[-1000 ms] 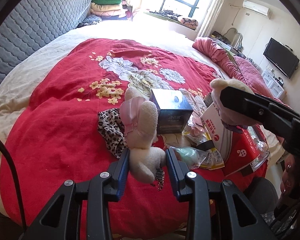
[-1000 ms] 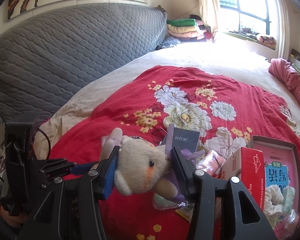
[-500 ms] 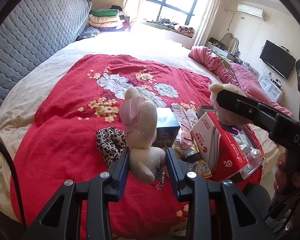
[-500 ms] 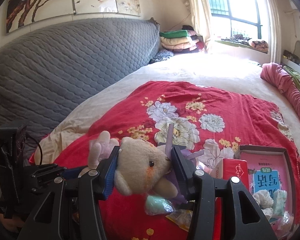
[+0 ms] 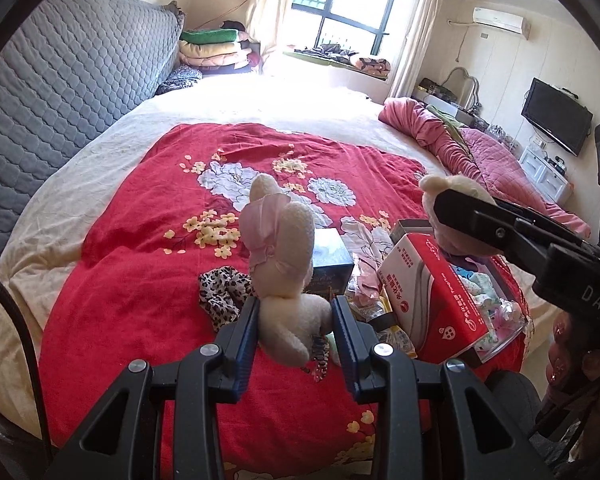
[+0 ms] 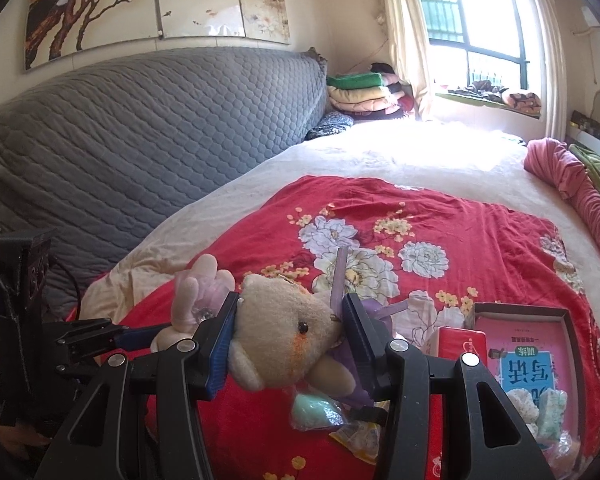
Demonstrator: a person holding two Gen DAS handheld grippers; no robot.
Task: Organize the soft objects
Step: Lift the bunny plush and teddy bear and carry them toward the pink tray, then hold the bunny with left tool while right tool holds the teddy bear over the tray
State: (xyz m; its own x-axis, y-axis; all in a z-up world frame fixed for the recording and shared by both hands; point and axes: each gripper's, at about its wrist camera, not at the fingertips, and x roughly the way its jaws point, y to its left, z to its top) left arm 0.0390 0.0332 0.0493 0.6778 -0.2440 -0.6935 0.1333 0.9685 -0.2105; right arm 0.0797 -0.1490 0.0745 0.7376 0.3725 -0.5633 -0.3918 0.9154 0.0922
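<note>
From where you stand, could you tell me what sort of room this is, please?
Most likely a home bedroom: a large bed with a red floral blanket and grey quilted headboard, folded bedding stacked by the window, and a small television on the far wall.

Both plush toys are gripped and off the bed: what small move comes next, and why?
Probably carry them out over the open red blanket and lower them side by side. The left gripper clamps the white bunny, the right gripper the beige bear, both above box clutter.
</note>
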